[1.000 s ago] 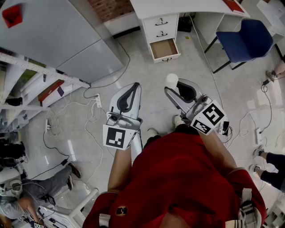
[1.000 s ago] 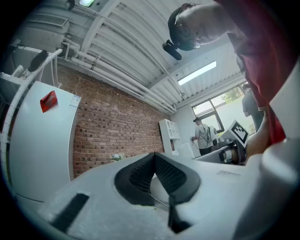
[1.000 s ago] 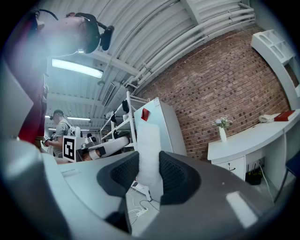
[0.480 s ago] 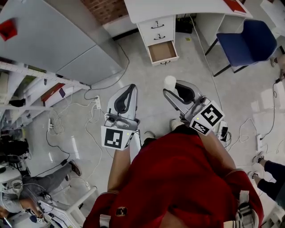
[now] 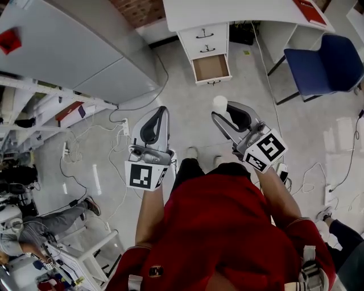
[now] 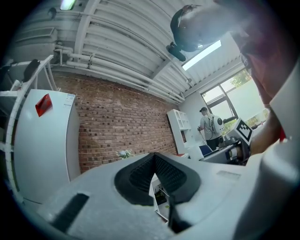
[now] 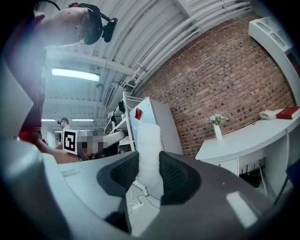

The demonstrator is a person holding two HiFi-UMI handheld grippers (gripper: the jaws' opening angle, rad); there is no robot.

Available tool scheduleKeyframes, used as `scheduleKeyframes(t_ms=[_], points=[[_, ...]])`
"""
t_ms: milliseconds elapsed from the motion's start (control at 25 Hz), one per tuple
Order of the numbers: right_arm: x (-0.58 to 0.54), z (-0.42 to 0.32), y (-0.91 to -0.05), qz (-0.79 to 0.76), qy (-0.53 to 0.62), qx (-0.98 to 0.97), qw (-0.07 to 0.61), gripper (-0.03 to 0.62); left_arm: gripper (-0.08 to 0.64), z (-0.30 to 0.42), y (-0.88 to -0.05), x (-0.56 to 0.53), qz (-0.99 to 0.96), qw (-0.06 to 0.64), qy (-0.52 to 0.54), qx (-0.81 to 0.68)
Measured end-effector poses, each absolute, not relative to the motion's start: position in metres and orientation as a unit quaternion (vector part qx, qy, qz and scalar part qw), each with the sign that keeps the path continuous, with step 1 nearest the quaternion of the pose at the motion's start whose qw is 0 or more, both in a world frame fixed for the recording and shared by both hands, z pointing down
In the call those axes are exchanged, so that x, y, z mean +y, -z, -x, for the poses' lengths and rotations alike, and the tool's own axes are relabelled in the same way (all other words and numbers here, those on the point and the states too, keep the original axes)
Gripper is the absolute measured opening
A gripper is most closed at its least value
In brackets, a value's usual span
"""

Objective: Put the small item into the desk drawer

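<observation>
Right pads (image 7: 123, 177) are clamped on a white roll (image 7: 148, 157) — it stands upright between them, its top poking up past the fingertips. The right gripper (image 5: 223, 111) holds it out level over the floor (image 5: 187, 108), and from the head view the roll is a pale round cap at the very tip of the jaws.

Over to the left: the pads (image 6: 139, 176) are pressed together, tips meeting, with nothing between them. The left gripper (image 5: 161, 111) points forward too, side by side with the right one and a little apart from it. Each carries its marker cube at the back, close to the person's red top (image 5: 227, 221).

Further out — the drawer (image 5: 211, 67) is pulled open, the lowest of three in a white pedestal under the desk (image 5: 239, 10). It sits well ahead of both grippers, so the roll is nowhere near it yet; it is up in the air in the right grip. A blue chair (image 5: 327, 61) stands to the right of the pedestal, and a red book (image 5: 310, 11) lies on the desk top. To the left, a big grey cabinet (image 5: 68, 54), with cables (image 5: 116, 128) trailing across the floor beside it. The right gripper view also picks up a vase (image 7: 218, 132) on the desk against the brick wall (image 7: 225, 89).
</observation>
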State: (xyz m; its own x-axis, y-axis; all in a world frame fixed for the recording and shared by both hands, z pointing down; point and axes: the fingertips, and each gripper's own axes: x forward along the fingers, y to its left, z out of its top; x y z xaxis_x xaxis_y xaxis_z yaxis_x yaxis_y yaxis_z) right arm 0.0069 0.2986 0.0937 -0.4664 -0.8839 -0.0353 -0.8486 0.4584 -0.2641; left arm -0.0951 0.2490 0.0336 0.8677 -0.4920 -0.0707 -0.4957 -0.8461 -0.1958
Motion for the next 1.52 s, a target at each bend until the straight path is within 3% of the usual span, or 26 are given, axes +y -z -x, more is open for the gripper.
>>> scheduleKeyframes(t_ms=[920, 1520], points=[[0.060, -0.014, -0.141, 0.554, 0.136, 0.821, 0.014, 0.141, 0.005, 0.075, -0.083, -0.004, 0.977, 0.065, -0.005, 0.202], [-0.043, -0.052, -0.211, 0.583, 0.151, 0.795, -0.069, 0.141, 0.005, 0.054, -0.136, -0.102, 0.981, 0.036, 0.005, 0.193]])
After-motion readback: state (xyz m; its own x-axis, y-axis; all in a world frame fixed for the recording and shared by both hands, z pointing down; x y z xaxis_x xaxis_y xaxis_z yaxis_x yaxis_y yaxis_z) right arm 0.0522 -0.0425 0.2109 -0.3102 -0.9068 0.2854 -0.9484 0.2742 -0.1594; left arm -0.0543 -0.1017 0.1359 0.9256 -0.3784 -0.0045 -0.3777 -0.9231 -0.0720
